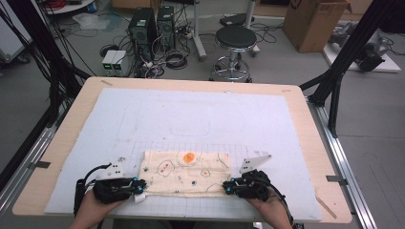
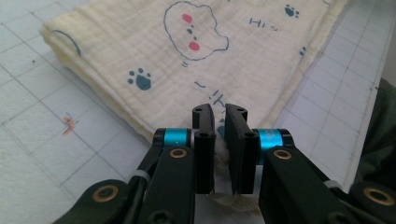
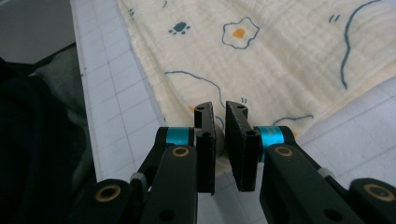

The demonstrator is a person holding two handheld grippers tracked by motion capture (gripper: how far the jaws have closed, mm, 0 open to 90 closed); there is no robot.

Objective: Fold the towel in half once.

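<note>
Both grippers sit at the worktop's near edge, the left gripper and right gripper each with jaws nearly shut, pinching a near corner of the one folded cloth lying flat on the white mat. Judging by the layers, some folding is done; another fold or a lift seems left. Count: one cloth, two grippers.

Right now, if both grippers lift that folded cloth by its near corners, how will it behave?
The cloth looks like thin crinkled cotton folded in layers, so it would probably sag between the left gripper and the right gripper. It is likely light. Layers may unfold, since each gripper pinches only a corner.
</note>
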